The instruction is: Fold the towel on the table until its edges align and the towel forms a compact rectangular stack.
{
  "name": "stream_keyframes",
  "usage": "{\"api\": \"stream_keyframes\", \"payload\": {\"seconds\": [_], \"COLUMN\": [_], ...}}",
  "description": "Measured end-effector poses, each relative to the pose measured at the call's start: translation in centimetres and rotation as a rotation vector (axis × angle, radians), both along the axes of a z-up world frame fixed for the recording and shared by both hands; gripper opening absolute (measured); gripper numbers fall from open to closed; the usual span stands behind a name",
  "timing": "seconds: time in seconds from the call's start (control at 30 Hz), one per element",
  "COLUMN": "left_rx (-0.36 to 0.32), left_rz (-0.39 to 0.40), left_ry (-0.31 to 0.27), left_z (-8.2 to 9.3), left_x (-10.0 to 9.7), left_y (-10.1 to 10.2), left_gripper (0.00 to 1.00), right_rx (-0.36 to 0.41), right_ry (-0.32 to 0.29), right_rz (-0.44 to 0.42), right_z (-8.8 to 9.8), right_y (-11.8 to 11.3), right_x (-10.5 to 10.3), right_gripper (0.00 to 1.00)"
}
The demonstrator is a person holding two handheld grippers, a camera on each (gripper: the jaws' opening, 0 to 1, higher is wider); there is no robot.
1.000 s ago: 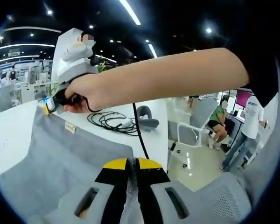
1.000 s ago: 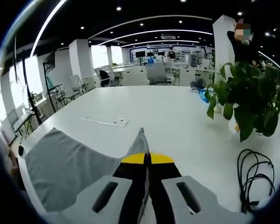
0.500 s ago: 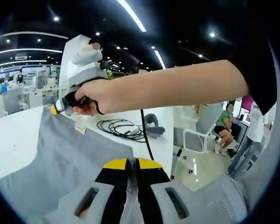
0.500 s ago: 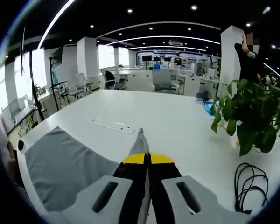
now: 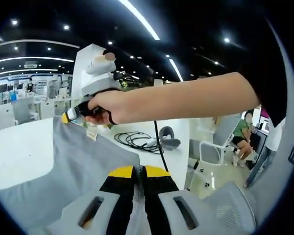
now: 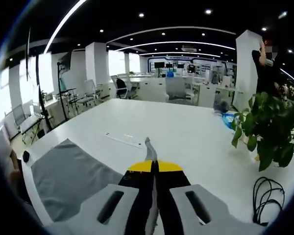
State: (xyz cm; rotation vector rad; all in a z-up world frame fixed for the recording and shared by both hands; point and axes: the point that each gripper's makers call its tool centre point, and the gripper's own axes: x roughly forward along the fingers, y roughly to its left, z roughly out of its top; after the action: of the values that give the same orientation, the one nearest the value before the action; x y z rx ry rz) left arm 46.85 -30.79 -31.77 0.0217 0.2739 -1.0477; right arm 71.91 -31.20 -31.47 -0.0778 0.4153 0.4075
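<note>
grey terry towel [image 5: 63,166] sags limp across the lower left over the white table [image 5: 14,152], probably light and floppy; each corner is pinched, left gripper [image 5: 138,172] lower centre, right gripper [image 6: 154,167] clamped likewise.
</note>
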Motion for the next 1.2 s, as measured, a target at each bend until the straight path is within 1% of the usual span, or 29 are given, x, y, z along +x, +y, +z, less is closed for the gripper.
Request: {"api": "stream_keyframes", "payload": {"seconds": [0.03, 0.07, 0.13, 0.2, 0.3, 0.4, 0.43, 0.5, 0.6, 0.7, 0.77, 0.87, 0.93, 1.03, 1.07, 1.13, 1.2], "left_rx": [-0.009, -0.015, -0.014, -0.007, -0.011, -0.015, -0.015, -0.013, -0.019, -0.019, -0.029, -0.036, -0.042, -0.046, -0.046, -0.046, -0.058], "left_rz": [0.012, 0.017, 0.018, 0.024, 0.041, 0.054, 0.059, 0.071, 0.083, 0.089, 0.104, 0.116, 0.125, 0.136, 0.142, 0.156, 0.169], "left_ry": [-0.005, -0.009, -0.015, -0.023, -0.040, -0.045, -0.047, -0.051, -0.053, -0.058, -0.070, -0.066, -0.062, -0.064, -0.070, -0.070, -0.065], "left_z": [0.3, 0.4, 0.4, 0.6, 1.4, 1.7, 1.8, 1.9, 2.2, 2.3, 2.6, 2.6, 2.7, 2.8, 3.0, 3.1, 3.3], "left_x": [0.0, -0.1, -0.1, -0.2, -0.2, -0.1, -0.1, 0.0, -0.1, -0.2, 0.0, 0.0, -0.1, -0.2, -0.3, -0.2, -0.2], "left_y": [0.4, 0.7, 1.3, 2.0, 3.3, 4.3, 4.6, 5.5, 6.6, 7.3, 8.0, 8.7, 9.2, 10.0, 10.5, 11.4, 12.0], "left_gripper": [0.06, 0.06, 0.06, 0.06, 0.06, 0.06, 0.06, 0.06, 0.06, 0.06, 0.06, 0.06, 0.06, 0.06, 0.06, 0.06, 0.06], "right_rx": [0.005, 0.008, 0.019, 0.016, 0.018, 0.019, -0.001, 0.010, 0.023, 0.029, 0.039, 0.037, 0.035, 0.041, 0.042, 0.046, 0.053], "right_ry": [-0.003, -0.003, 0.004, 0.003, -0.001, -0.007, -0.013, -0.014, -0.023, -0.030, -0.034, -0.034, -0.034, -0.034, -0.033, -0.032, -0.031], "right_rz": [0.003, 0.008, 0.018, 0.031, 0.039, 0.046, 0.057, 0.064, 0.072, 0.086, 0.099, 0.108, 0.114, 0.123, 0.130, 0.133, 0.137], "right_z": [0.3, 0.3, 0.3, 0.9, 1.1, 1.4, 1.5, 2.0, 2.2, 2.6, 2.8, 2.9, 2.9, 3.0, 3.2, 3.1, 3.3], "right_y": [0.6, 0.7, 1.3, 2.6, 3.2, 4.2, 4.7, 5.5, 6.5, 7.7, 8.6, 9.5, 10.2, 10.7, 11.1, 11.6, 11.9], "right_x": [-0.2, 0.3, 0.5, 0.0, -0.1, -0.4, -0.4, -0.1, -0.1, -0.6, -0.4, 0.0, -0.7, -0.1, -0.1, -0.3, 0.1], "right_gripper": [0.00, 0.00, 0.00, 0.00, 0.00, 0.00, 0.00, 0.00, 0.00, 0.00, 0.00, 0.00, 0.00, 0.00, 0.00, 0.00, 0.00]}}
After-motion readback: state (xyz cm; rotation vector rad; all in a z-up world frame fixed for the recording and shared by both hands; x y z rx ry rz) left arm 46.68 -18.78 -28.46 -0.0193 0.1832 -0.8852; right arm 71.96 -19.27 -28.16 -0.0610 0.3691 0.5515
